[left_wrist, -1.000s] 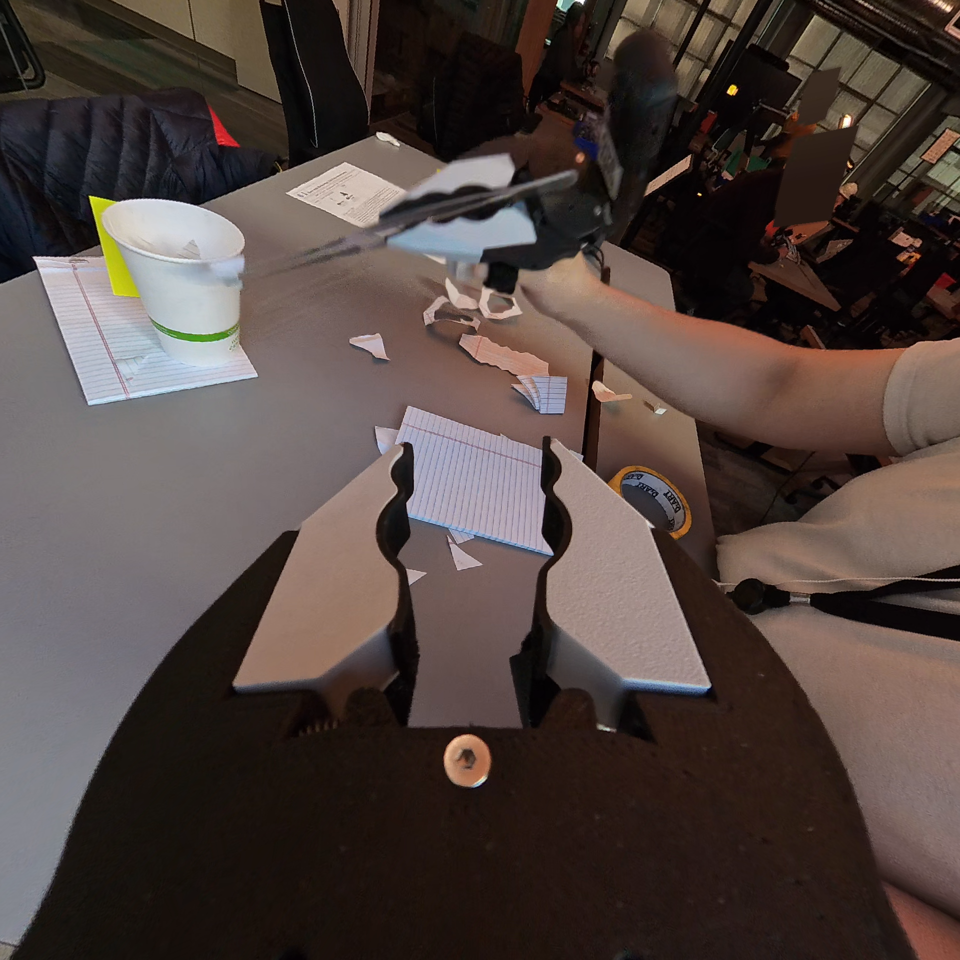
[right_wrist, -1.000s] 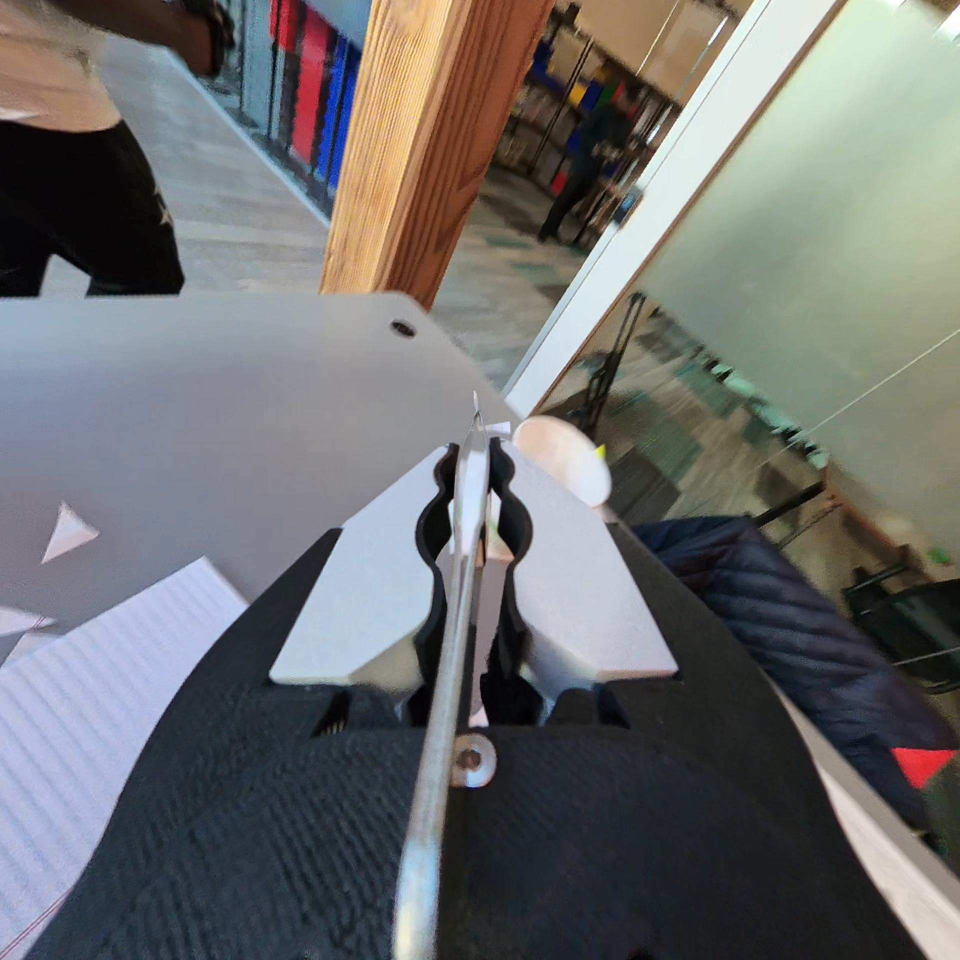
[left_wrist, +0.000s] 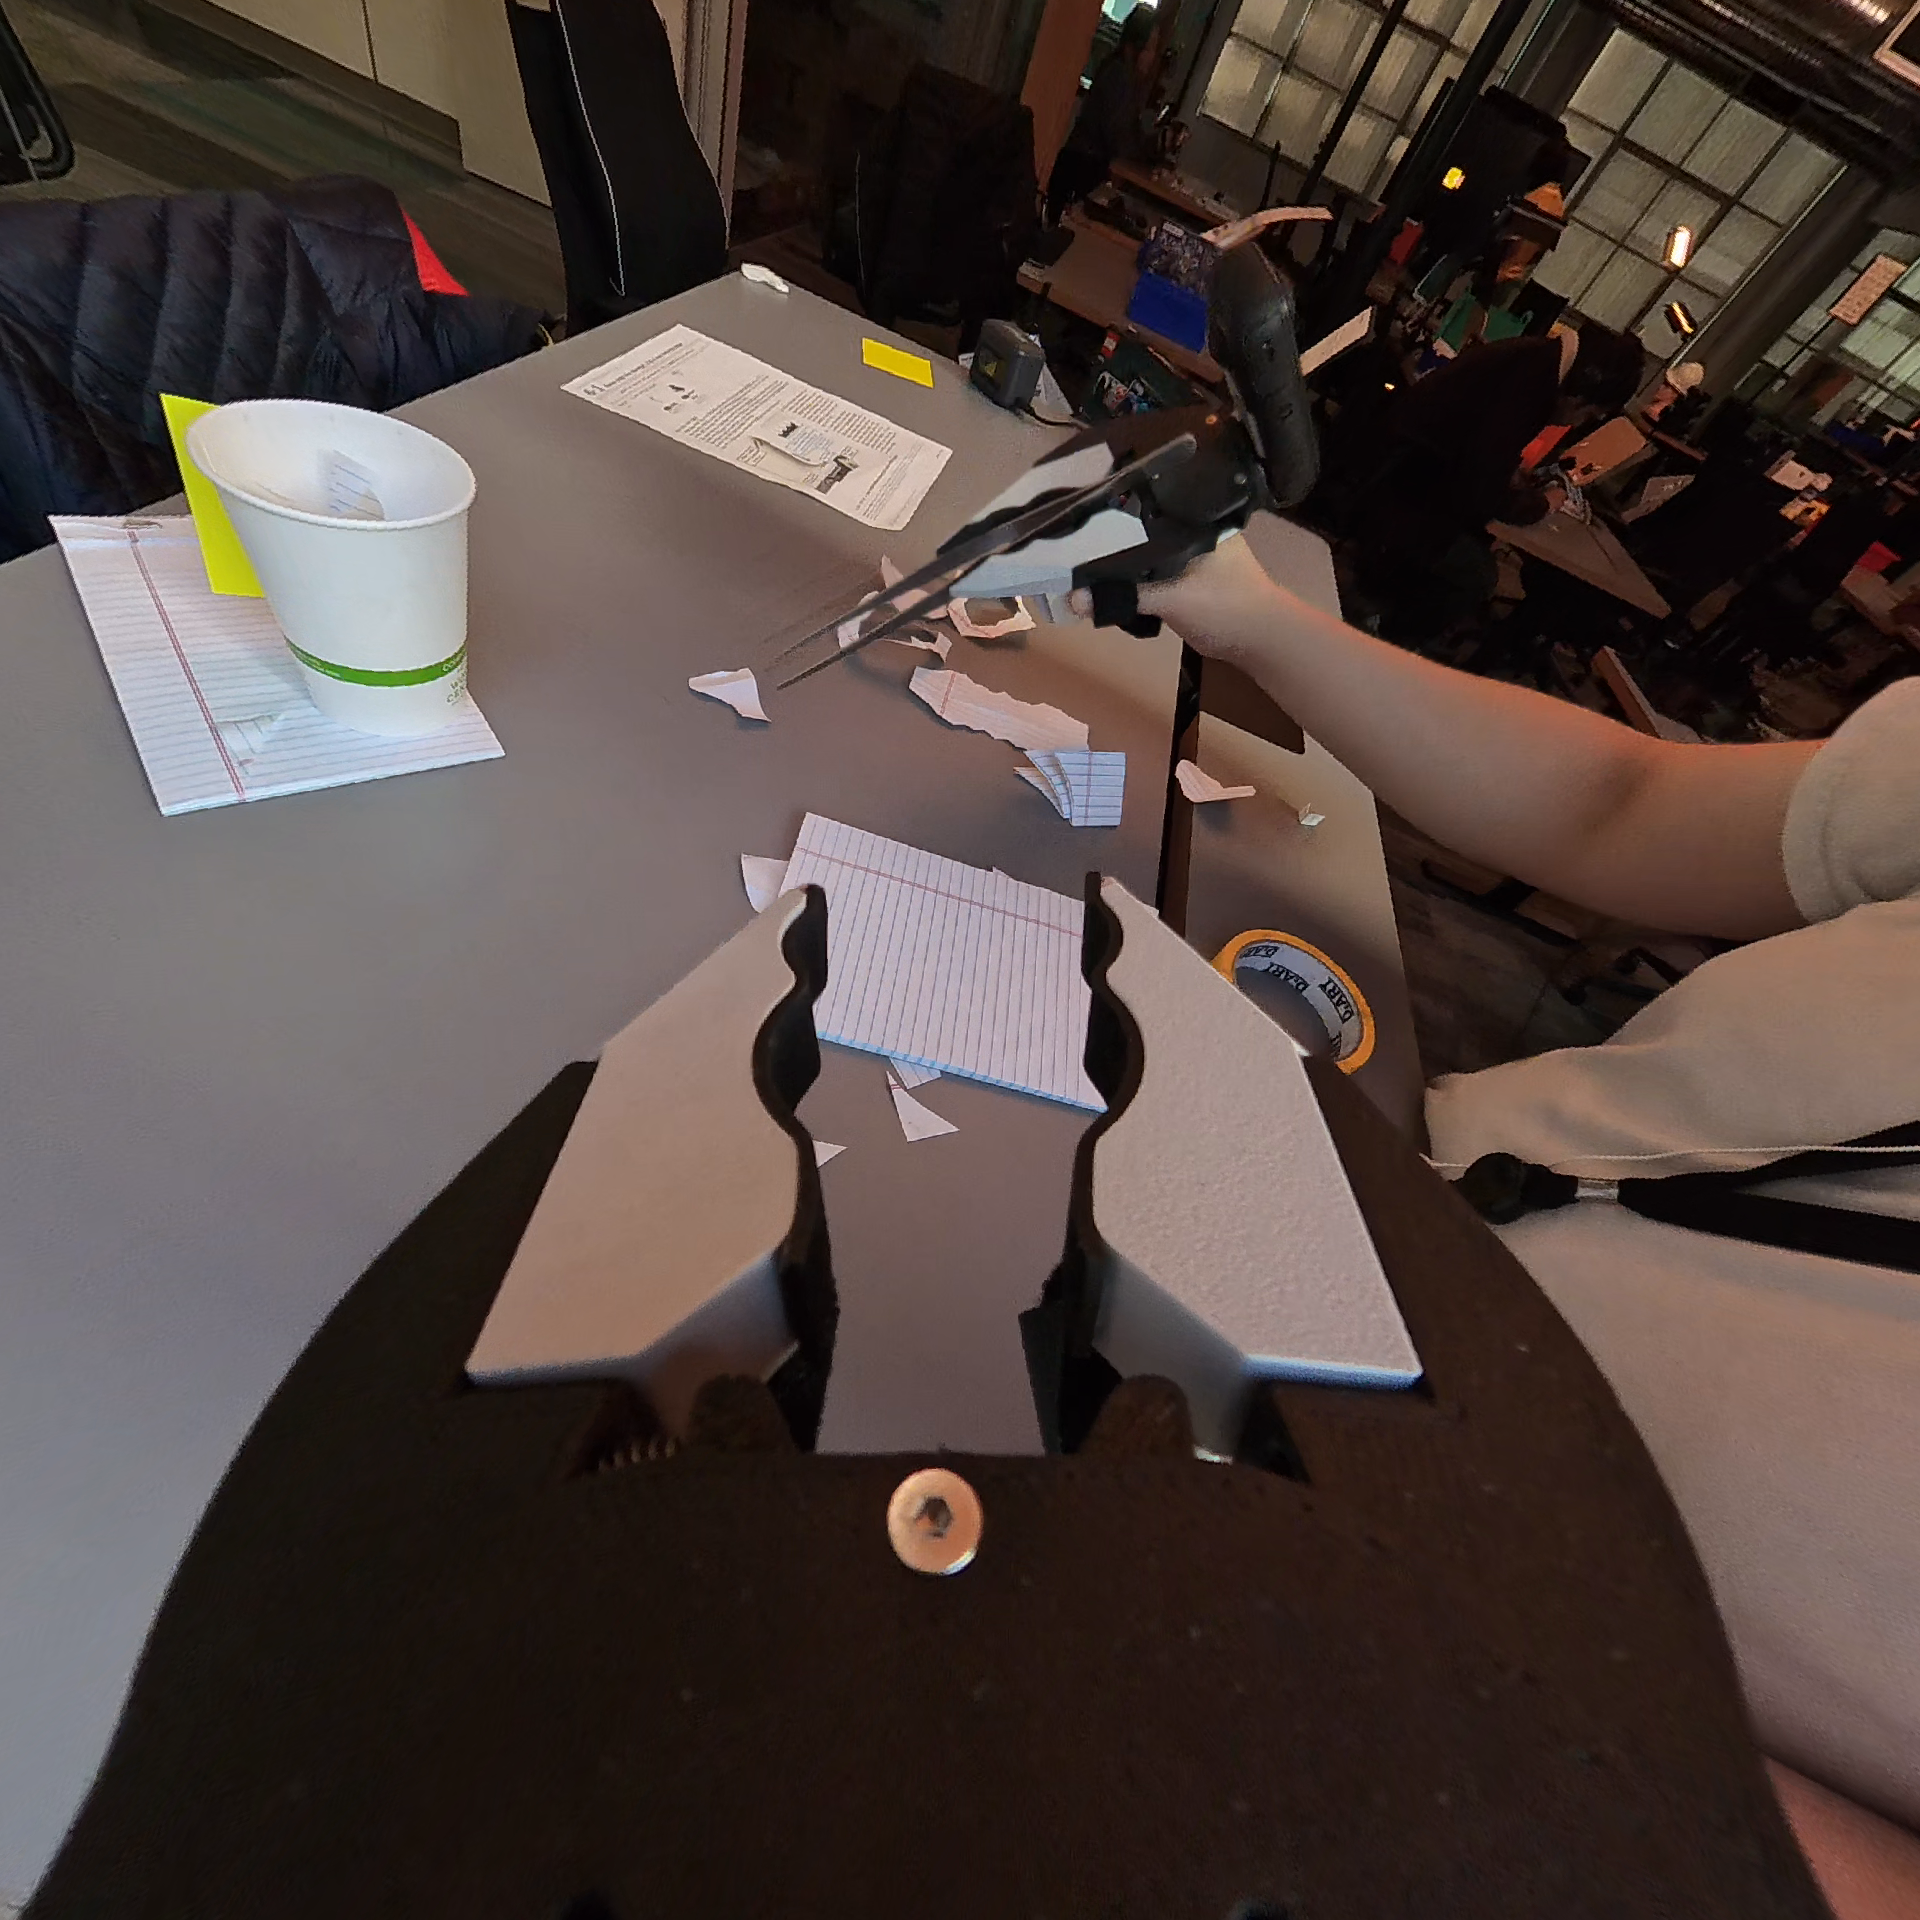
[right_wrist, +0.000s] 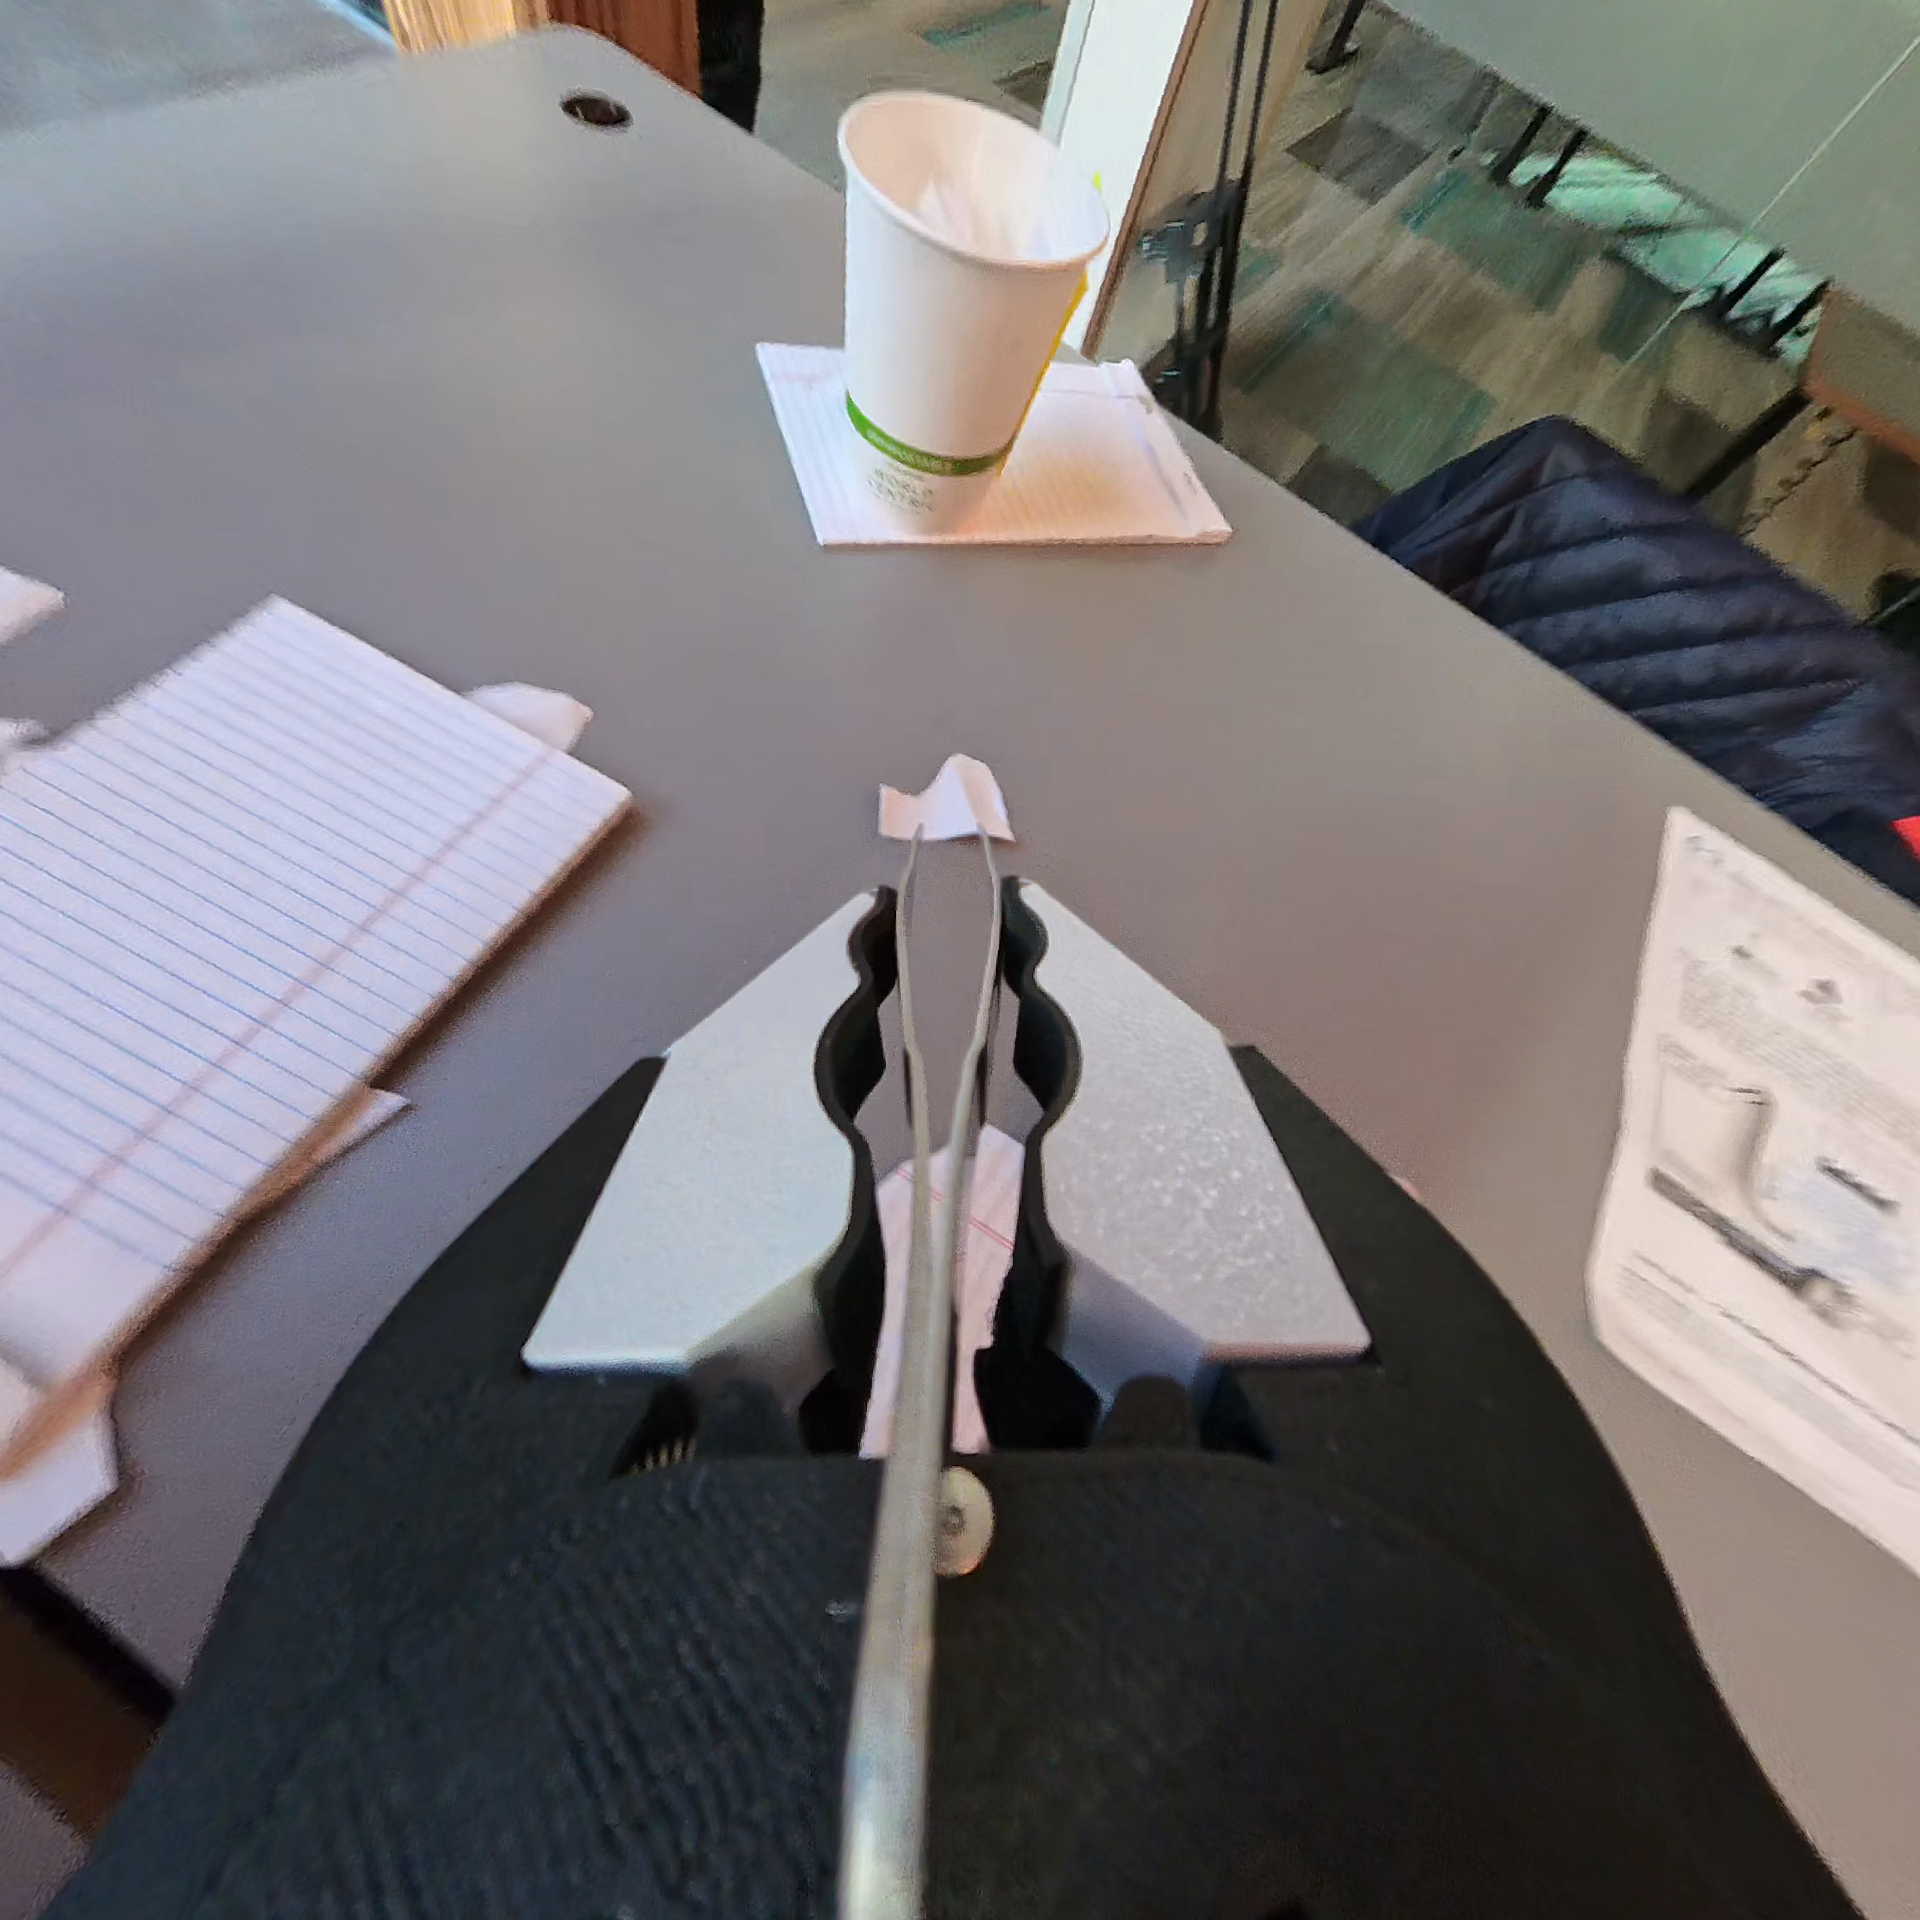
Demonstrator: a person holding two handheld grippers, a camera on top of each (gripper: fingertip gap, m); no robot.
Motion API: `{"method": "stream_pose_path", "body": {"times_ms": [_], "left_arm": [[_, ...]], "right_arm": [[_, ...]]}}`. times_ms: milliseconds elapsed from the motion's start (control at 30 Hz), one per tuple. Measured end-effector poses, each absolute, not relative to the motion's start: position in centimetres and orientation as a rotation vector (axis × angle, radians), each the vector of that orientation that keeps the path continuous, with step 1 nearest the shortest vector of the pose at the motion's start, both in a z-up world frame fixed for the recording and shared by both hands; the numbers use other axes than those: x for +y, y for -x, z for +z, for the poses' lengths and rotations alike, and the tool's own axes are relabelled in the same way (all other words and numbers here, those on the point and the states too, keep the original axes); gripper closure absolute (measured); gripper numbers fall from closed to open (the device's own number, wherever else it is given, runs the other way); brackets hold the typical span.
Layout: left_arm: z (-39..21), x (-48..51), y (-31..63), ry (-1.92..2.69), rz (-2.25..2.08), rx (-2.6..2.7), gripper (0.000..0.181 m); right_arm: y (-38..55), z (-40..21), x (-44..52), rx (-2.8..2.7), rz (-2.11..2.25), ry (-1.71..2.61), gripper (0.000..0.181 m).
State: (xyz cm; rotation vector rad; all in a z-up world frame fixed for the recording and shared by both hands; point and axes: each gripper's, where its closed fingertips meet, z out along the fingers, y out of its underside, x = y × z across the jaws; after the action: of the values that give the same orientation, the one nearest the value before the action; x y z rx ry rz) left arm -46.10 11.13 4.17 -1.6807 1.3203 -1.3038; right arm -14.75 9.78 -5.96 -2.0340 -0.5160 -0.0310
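My right gripper is shut on metal tweezers, whose two tips stand apart just short of a small torn paper scrap on the grey table. In the left wrist view, the right gripper and its tweezers hover low beside that scrap. A white paper cup with a green band stands on a lined notepad at the far left, with paper in it. My left gripper is open and empty above a lined pad.
Several torn scraps lie beyond the lined pad. A printed sheet and a yellow note lie at the back. A tape roll sits by the right edge. A dark jacket hangs beyond the cup. My hands' fingertips stand some 35 cm from each other.
The right gripper has swung from the cup back down and right to the scrap on the table. The tweezer tips, together before, are now apart. The left gripper has not moved.
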Motion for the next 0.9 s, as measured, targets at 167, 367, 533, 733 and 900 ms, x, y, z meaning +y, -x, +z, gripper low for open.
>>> {"method": "stream_pose_path", "body": {"times_ms": [167, 367, 533, 733, 900], "left_arm": [[3.6, 10.7, 45.4, 1.698, -1.297, 1.361, 0.133], [3.3, 10.5, 44.8, 1.7, -1.3, 1.387, 0.133], [3.2, 10.6, 44.7, 1.706, -1.302, 1.39, 0.133], [3.0, 10.5, 44.7, 1.714, -1.291, 1.397, 0.133], [3.4, 10.8, 45.0, 1.709, -1.296, 1.366, 0.133]], "right_arm": [[14.3, -6.5, 9.3, -0.763, -0.373, 1.903, 0.163], [16.1, -8.1, 9.2, -1.014, -0.507, 1.832, 0.163], [16.8, -9.1, 10.7, -1.113, -0.586, 1.774, 0.164], [18.7, -7.4, 11.6, -1.002, -0.439, 1.751, 0.17], [20.8, -1.1, 11.9, -0.723, -0.067, 1.726, 0.17]]}}
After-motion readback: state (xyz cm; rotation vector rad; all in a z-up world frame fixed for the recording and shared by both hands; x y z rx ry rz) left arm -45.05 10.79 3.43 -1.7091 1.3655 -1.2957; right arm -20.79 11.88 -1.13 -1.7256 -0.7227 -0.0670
